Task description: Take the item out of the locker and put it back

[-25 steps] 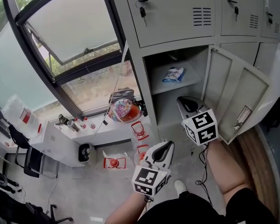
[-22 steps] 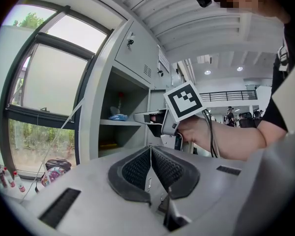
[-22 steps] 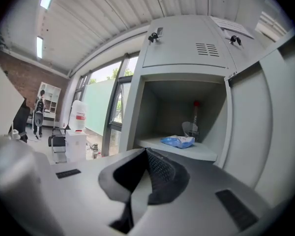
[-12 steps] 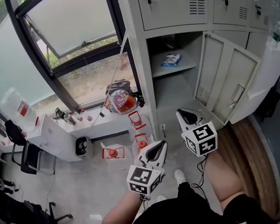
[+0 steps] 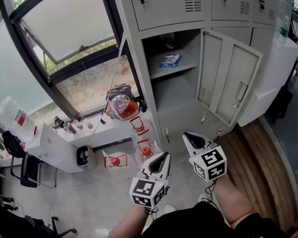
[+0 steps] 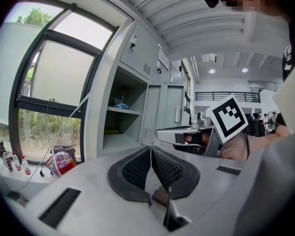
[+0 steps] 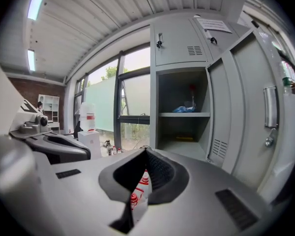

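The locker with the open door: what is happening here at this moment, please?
A person stands before the locker, a gripper in each hand. The left gripper and the right gripper are both shut and empty, held low in front of the open compartment, not inside it. The door stands open, and a blue packet lies on the shelf inside. Nothing is being handled.

Likely office: metal lockers (image 5: 170, 5), swivel chair (image 5: 28, 166).

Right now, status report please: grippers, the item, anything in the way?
Left gripper shut, empty; right gripper shut, empty. Blue packet lies on the shelf of the open locker. Door wide open, nothing blocking the opening.
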`<act>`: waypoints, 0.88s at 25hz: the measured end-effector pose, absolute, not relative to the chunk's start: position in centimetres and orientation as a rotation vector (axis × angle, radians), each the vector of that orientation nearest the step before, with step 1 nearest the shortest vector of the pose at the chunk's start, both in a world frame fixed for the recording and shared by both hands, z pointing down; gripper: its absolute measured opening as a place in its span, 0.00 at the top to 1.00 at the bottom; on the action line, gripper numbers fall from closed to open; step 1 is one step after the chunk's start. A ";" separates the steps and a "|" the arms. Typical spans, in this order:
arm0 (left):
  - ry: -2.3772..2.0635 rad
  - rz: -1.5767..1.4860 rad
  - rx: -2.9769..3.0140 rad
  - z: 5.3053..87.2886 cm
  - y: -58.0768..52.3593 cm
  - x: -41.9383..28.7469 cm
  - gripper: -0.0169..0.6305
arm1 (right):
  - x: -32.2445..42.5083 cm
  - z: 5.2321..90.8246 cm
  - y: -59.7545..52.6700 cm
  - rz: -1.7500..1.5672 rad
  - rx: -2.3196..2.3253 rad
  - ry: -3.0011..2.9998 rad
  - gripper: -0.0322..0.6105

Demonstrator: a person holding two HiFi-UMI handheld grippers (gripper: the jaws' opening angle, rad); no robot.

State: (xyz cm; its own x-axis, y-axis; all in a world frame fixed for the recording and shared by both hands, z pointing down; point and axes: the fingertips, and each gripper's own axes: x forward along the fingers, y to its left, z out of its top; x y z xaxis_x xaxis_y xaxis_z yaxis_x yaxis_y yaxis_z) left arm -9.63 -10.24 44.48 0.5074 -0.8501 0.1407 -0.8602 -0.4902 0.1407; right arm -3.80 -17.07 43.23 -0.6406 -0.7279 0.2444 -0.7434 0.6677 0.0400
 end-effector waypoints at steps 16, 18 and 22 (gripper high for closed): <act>-1.601 0.041 2.453 43.9 -9.8 -1.6 0.94 | 3.0 43.9 -14.2 0.111 0.993 -2.717 0.87; -1.622 0.043 2.442 43.8 -9.6 -0.8 0.94 | 3.6 43.9 -13.9 0.109 0.964 -2.729 0.87; -1.666 0.043 2.425 43.6 -9.0 0.4 0.94 | 4.5 43.8 -13.3 0.100 0.915 -2.753 0.87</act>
